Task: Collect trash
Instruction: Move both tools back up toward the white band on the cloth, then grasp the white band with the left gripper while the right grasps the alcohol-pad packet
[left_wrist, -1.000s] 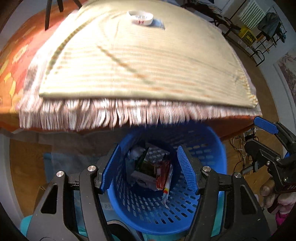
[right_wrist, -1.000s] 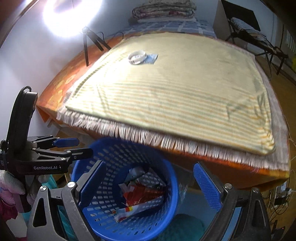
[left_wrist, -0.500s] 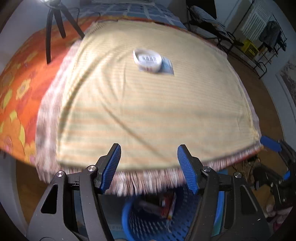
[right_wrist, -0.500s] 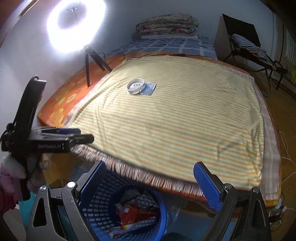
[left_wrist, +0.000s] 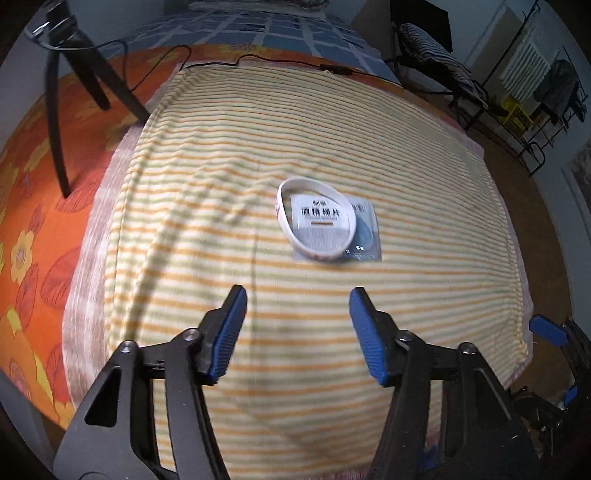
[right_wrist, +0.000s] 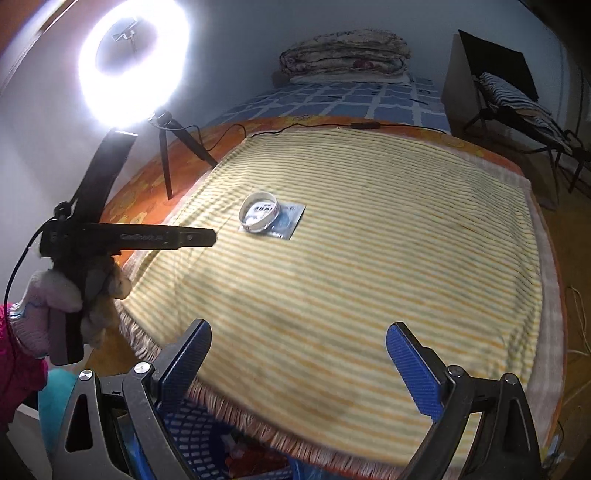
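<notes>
A white ring-shaped band (left_wrist: 284, 218) lies on a white-and-blue sachet (left_wrist: 365, 236) in the middle of the yellow striped blanket (left_wrist: 406, 155); both also show in the right wrist view, the band (right_wrist: 258, 223) on the sachet (right_wrist: 291, 219). My left gripper (left_wrist: 295, 306) is open and empty, above the blanket just short of them. My right gripper (right_wrist: 297, 343) is open and empty over the blanket's near fringe. The blue trash basket (right_wrist: 199, 446) with wrappers sits below that edge.
A lit ring light (right_wrist: 129, 62) on a tripod (right_wrist: 166, 166) stands at the bed's left side, with a black cable (left_wrist: 280, 61) across the far edge. A folded quilt (right_wrist: 343, 51) lies at the head. A chair (right_wrist: 509, 99) stands at the right.
Both grippers have risen from over the blue basket to above the bed. The left one has moved forward over the blanket toward the band and sachet.
</notes>
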